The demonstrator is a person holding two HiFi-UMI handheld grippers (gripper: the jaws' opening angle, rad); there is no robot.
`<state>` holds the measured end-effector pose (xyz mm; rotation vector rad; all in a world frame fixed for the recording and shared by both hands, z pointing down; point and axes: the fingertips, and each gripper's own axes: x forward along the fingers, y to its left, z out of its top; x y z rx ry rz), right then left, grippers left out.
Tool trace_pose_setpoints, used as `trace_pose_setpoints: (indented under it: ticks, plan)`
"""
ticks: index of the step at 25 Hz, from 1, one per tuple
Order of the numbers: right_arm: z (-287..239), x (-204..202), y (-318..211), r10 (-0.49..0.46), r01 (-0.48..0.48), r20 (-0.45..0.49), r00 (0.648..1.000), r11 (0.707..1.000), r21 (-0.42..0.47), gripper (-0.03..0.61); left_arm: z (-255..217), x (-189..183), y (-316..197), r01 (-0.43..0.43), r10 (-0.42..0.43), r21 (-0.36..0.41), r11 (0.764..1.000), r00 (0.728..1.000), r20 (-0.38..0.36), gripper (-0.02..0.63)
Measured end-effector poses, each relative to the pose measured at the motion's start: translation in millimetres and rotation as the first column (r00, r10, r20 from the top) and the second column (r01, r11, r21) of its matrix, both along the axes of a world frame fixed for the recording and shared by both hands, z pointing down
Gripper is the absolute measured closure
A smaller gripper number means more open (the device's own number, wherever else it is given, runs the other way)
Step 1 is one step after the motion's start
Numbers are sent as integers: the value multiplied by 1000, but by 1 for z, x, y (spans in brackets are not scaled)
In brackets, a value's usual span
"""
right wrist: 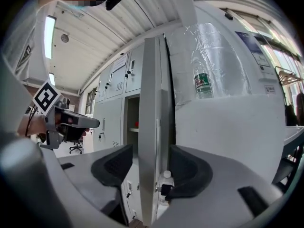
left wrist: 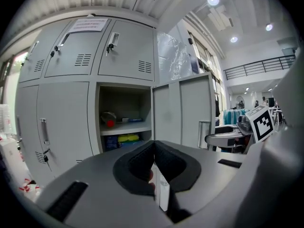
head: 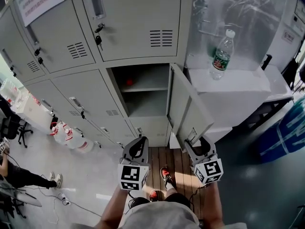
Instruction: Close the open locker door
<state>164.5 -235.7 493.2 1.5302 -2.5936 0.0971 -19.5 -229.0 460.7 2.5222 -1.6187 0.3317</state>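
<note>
The open locker [head: 143, 97] sits in the lower row of grey lockers, with a small red thing [head: 129, 82] on its shelf. Its door [head: 188, 109] stands swung out toward me on the right. My right gripper [head: 198, 147] is at the door's free edge. In the right gripper view the door edge [right wrist: 151, 127] stands upright between the jaws of the right gripper [right wrist: 151, 167], which is open, with a gap at each pad. My left gripper [head: 136, 149] hangs in front of the locker and touches nothing. In its own view the left gripper [left wrist: 153, 163] is shut and empty, facing the open locker [left wrist: 124, 113] and the door [left wrist: 183, 110].
A water bottle [head: 222, 55] stands on a white cabinet [head: 233, 87] right of the door. Plastic jugs [head: 71, 136] lie on the floor at the left. My feet [head: 164, 175] are on a wooden pallet [head: 178, 159]. Another person's legs [head: 28, 178] and an office chair [head: 12, 128] are at far left.
</note>
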Motion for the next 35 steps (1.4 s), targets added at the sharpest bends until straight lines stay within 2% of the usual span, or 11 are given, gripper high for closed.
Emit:
trace_pose_setpoints:
  ticks: [3, 10, 21, 28, 35]
  plan:
    - [-1, 0, -3, -1, 1, -1, 1000, 1000, 7, 342, 2, -3, -2, 13, -13, -6, 1000, 1000, 0, 592]
    - [2, -8, -1, -28, 28, -17, 999, 1000, 2, 448, 4, -8, -1, 29, -29, -12, 1000, 1000, 1, 592]
    - [2, -51, 12, -129, 129, 10, 992, 992, 0, 430, 10, -34, 10, 71, -71, -28, 997, 997, 6, 592]
    - [2, -89, 19, -237, 237, -4, 972, 971, 10, 423, 10, -61, 15, 121, -122, -27, 992, 993, -2, 592]
    - [2, -129, 17, -306, 306, -2, 952, 952, -2, 431, 5, -84, 14, 177, -177, -14, 984, 984, -9, 592]
